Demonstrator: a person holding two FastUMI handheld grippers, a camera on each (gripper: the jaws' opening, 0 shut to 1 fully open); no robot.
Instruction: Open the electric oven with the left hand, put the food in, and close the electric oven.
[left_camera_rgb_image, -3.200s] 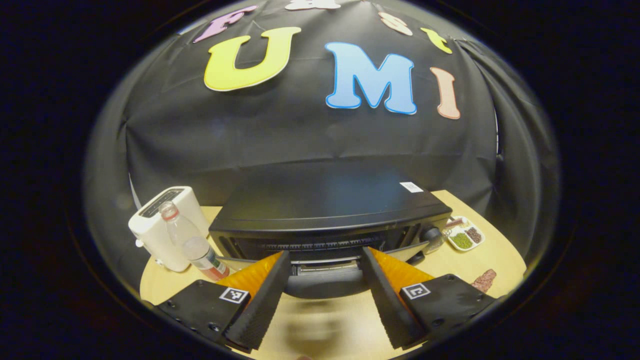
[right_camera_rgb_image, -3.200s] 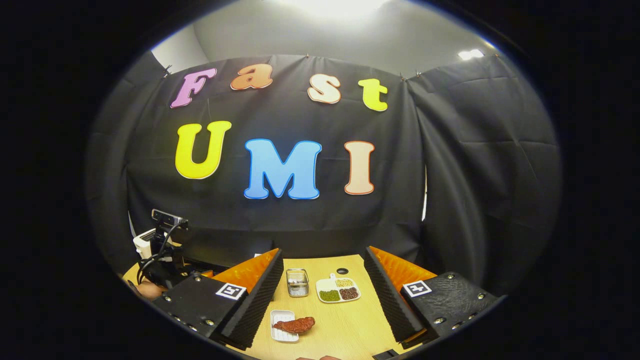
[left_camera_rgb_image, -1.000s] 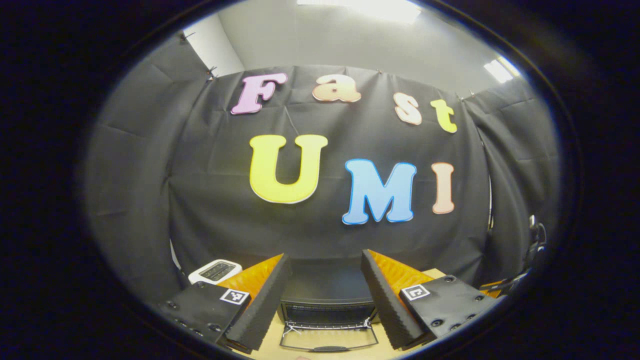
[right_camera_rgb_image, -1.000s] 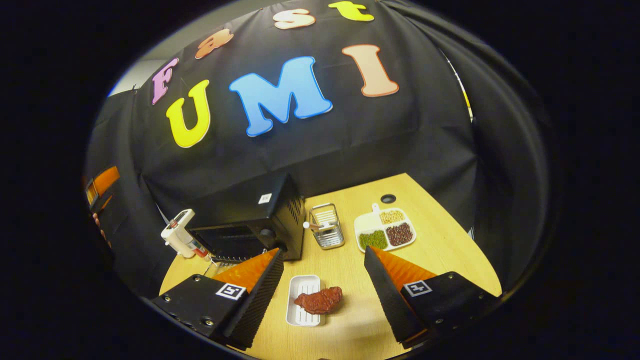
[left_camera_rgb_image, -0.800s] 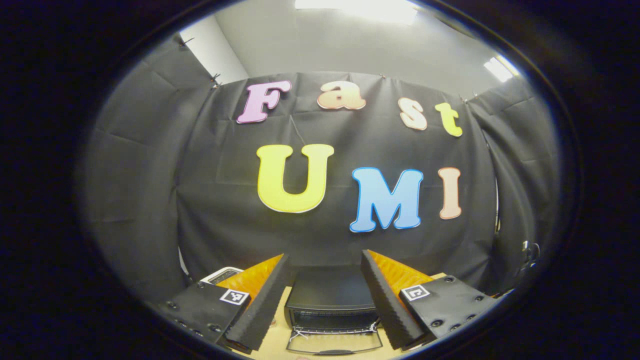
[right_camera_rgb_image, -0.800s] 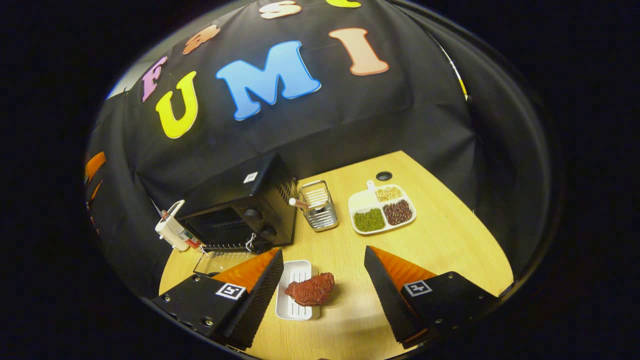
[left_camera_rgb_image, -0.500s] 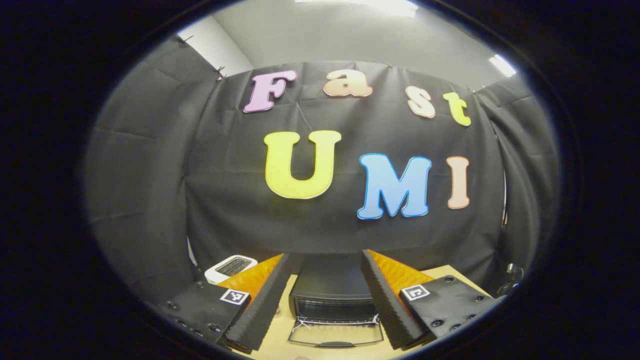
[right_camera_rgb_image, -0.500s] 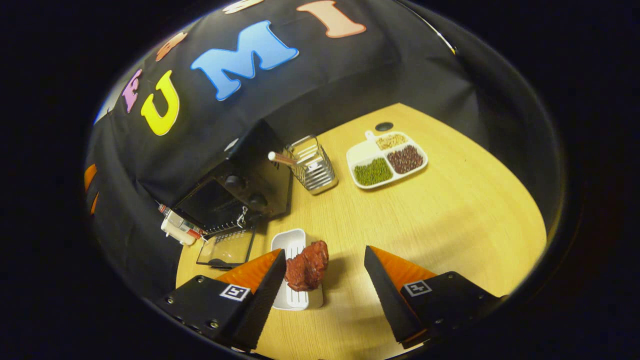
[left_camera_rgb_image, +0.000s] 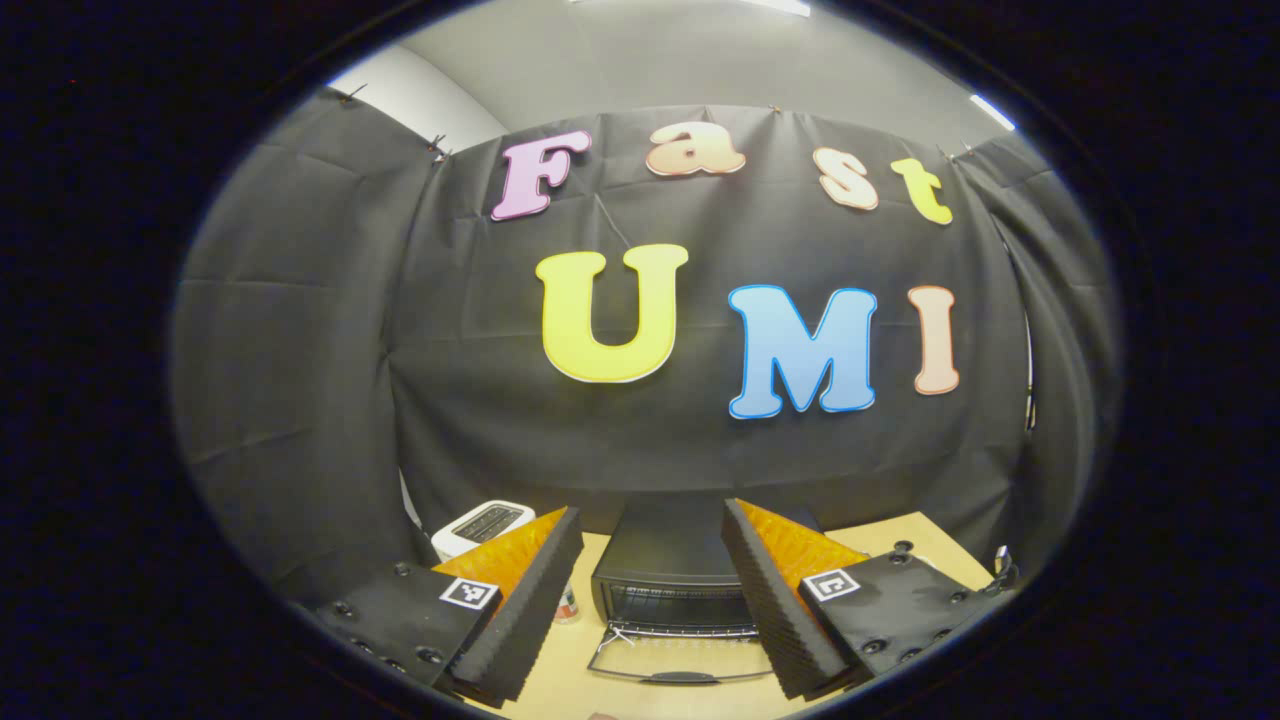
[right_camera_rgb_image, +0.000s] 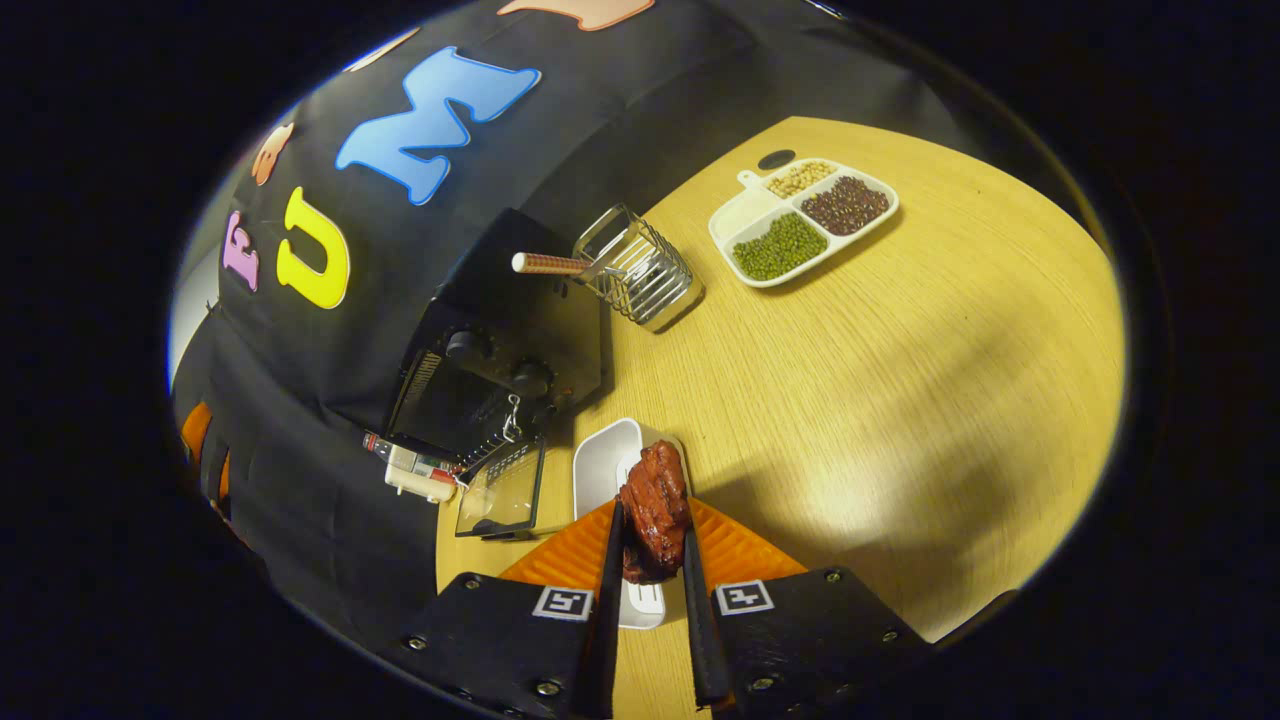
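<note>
A light wooden tabletop (right_camera_rgb_image: 900, 330) stands before the black cloth wall of the booth. Toward its left edge sits the black electric oven (right_camera_rgb_image: 490, 350), its glass door (right_camera_rgb_image: 500, 490) folded down flat in front of it, so the opening step looks done. The right claw (right_camera_rgb_image: 650, 560) has its two fingers pressed on the dark red chunk of meat (right_camera_rgb_image: 655, 505), which hangs over the small white ribbed tray (right_camera_rgb_image: 605, 460) just beside the oven door. The left claw (left_camera_rgb_image: 650, 600) is spread wide and empty, held back from the oven (left_camera_rgb_image: 665, 565). The step in hand is picking up the food; next it should be lifted clear of the tray and carried over the lowered door into the cavity, without dragging the tray along
</note>
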